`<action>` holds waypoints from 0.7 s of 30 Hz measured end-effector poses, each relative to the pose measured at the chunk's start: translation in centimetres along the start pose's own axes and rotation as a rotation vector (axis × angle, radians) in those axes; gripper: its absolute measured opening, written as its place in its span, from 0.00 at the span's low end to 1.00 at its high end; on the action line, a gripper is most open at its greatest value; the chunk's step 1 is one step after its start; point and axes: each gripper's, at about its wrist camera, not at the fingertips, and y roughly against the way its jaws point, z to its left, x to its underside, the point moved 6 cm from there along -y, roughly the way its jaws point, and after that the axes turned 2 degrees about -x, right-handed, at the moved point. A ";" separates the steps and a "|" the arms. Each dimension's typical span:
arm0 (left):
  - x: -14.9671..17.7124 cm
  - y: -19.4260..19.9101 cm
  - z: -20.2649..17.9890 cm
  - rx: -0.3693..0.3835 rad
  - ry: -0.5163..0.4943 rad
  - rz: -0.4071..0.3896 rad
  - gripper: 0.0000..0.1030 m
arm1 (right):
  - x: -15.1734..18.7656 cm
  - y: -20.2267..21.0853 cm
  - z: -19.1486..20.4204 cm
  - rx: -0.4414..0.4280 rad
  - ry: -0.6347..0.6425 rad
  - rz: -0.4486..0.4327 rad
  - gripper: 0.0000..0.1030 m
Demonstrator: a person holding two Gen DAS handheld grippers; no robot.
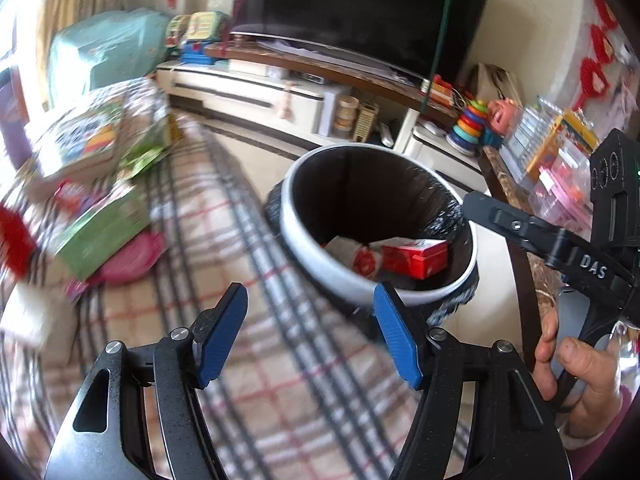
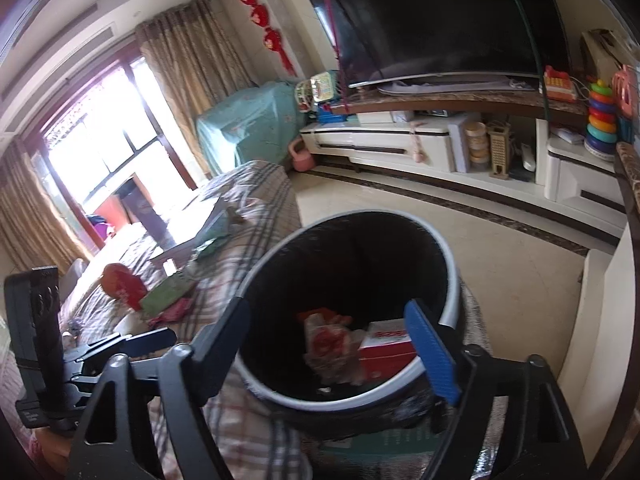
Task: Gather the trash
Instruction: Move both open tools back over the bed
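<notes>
A round white bin (image 1: pixel 316 268) with a black liner stands beside the plaid-covered sofa (image 1: pixel 224 264). Inside it lie a red box (image 1: pixel 416 256) and a crumpled red-and-white wrapper (image 1: pixel 362 260). My left gripper (image 1: pixel 310 320) is open and empty, over the sofa edge just short of the bin. My right gripper (image 2: pixel 332 344) is open and empty, right above the bin (image 2: pixel 450 280); the red box (image 2: pixel 386 346) and the wrapper (image 2: pixel 328 344) show between its fingers. The right gripper also shows at the right of the left wrist view (image 1: pixel 520 228).
Boxes, a green carton (image 1: pixel 104 232) and red packaging (image 1: pixel 16 240) lie on the sofa at the left. A TV stand (image 2: pixel 400 136) with a large TV and toys runs along the far wall. A dark-edged table (image 1: pixel 520 216) stands right of the bin.
</notes>
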 end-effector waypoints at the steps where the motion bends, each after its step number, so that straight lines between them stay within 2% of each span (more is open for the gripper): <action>1: 0.4 0.4 0.5 -0.006 0.012 -0.002 0.65 | 0.2 0.0 0.6 -0.009 0.006 0.002 0.85; 9: 3.6 3.7 5.6 -0.064 0.133 -0.032 0.65 | 2.0 -1.1 4.4 -0.072 0.021 0.037 0.88; 21: 6.7 6.1 11.1 -0.140 0.242 -0.044 0.65 | 4.8 -2.8 9.2 -0.129 0.082 0.109 0.88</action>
